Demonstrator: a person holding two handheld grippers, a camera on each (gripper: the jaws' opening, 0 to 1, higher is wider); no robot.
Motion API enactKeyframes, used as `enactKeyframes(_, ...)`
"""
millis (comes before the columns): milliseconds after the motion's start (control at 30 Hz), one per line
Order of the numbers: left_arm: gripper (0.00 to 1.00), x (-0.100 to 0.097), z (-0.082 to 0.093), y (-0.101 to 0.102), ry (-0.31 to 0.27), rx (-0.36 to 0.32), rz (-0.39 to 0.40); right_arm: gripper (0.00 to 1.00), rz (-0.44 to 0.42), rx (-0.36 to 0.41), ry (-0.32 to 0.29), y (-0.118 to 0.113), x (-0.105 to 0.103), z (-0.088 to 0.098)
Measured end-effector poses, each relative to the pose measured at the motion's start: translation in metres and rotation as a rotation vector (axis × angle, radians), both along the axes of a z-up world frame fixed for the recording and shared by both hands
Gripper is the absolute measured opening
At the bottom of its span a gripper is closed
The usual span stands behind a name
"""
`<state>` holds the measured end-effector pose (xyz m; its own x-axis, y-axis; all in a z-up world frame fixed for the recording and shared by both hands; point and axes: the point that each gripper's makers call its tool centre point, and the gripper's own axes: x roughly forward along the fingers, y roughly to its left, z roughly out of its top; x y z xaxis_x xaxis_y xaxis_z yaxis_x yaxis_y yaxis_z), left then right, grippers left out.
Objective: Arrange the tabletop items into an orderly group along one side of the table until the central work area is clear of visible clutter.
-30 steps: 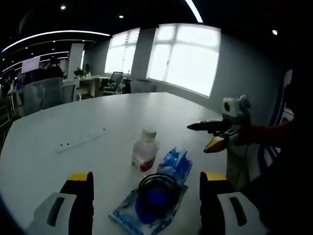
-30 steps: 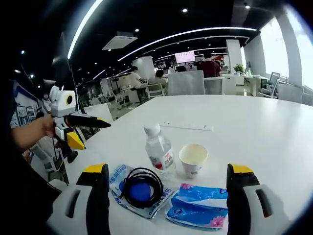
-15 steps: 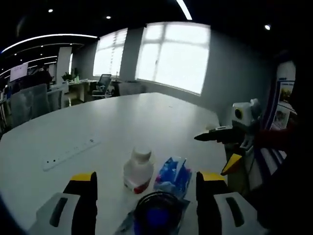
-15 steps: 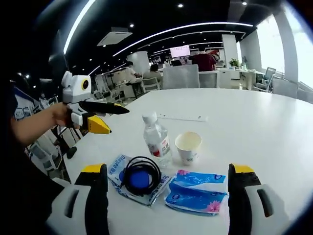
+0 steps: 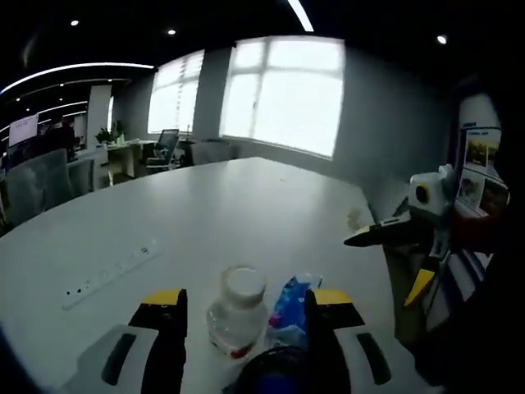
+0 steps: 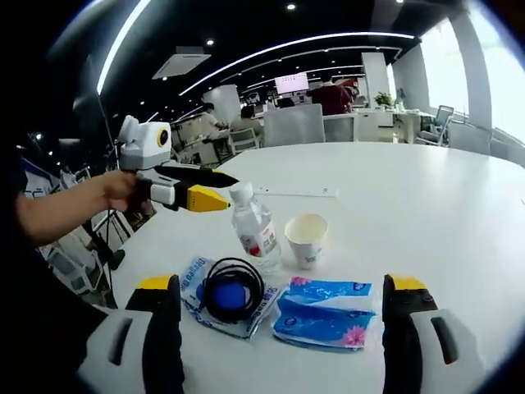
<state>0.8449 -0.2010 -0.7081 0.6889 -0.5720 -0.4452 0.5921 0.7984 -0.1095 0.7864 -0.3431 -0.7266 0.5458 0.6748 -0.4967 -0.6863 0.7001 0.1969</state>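
A clear water bottle (image 6: 256, 234) with a white cap stands on the white table (image 6: 443, 222), and a paper cup (image 6: 306, 240) stands just to its right. A blue tissue pack (image 6: 320, 312) lies in front of them. A black cable coil (image 6: 230, 287) rests on a blue packet. My right gripper (image 6: 283, 283) is open, hanging back over these items. My left gripper (image 6: 230, 187) reaches in from the left, its tips close to the bottle's cap without touching it. In the left gripper view the bottle (image 5: 236, 316) stands ahead between the open jaws of the left gripper (image 5: 248, 300), beside the tissue pack (image 5: 291, 308).
A white power strip (image 5: 107, 275) lies flat on the table to the left, with the same power strip (image 6: 303, 191) behind the bottle in the right gripper view. The right gripper (image 5: 385, 263) hovers at the table's edge. Office chairs and desks stand beyond the table.
My left gripper has moved in toward the bottle, and its jaws stand closer together than before. The right gripper has barely moved.
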Motion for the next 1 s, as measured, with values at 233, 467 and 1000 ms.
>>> enactKeyframes(233,0.38,0.010,-0.010,-0.001,-0.013,0.053,-0.044,0.97,-0.017,-0.013,0.020,-0.005,0.001,-0.008)
enactKeyframes(467,0.30,0.014,-0.015,-0.007,-0.023,0.060,-0.091,0.96,-0.041,-0.017,0.039,-0.012,0.004,-0.015)
enactKeyframes(1000,0.22,0.013,-0.020,-0.016,-0.049,0.097,-0.130,0.92,-0.054,-0.043,0.080,-0.016,0.003,-0.029)
